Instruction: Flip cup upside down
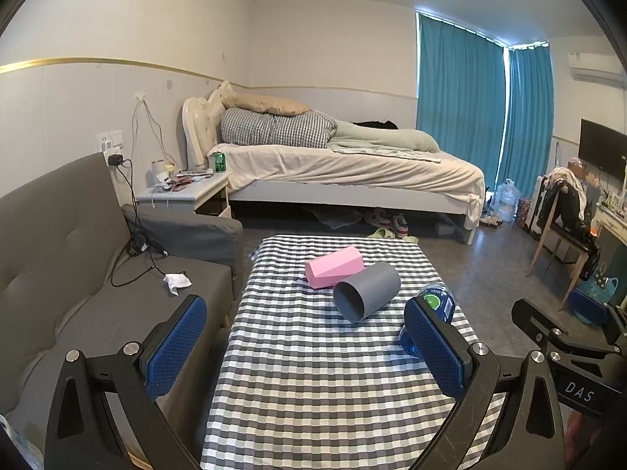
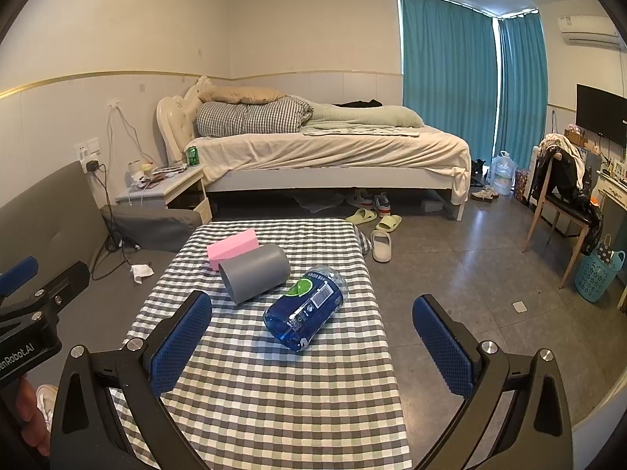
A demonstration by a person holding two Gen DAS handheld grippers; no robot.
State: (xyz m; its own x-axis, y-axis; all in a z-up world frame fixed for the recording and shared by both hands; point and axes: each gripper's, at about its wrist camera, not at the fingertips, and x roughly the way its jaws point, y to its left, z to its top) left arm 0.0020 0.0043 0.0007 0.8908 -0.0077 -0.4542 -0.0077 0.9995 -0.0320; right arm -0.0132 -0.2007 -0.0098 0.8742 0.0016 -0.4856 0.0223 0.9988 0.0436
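Smooth grey cylindrical cup (image 2: 254,273) lying sideways, checked tablecloth (image 2: 274,384), possibly plastic

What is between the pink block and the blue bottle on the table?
The grey cup, lying on its side. It touches the pink block behind it; a strip of checkered tablecloth separates it from the blue bottle. The right wrist view shows this best.

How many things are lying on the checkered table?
3: a pink block at the far side, a gray cup on its side against it, and a blue bottle lying nearer, to the right.
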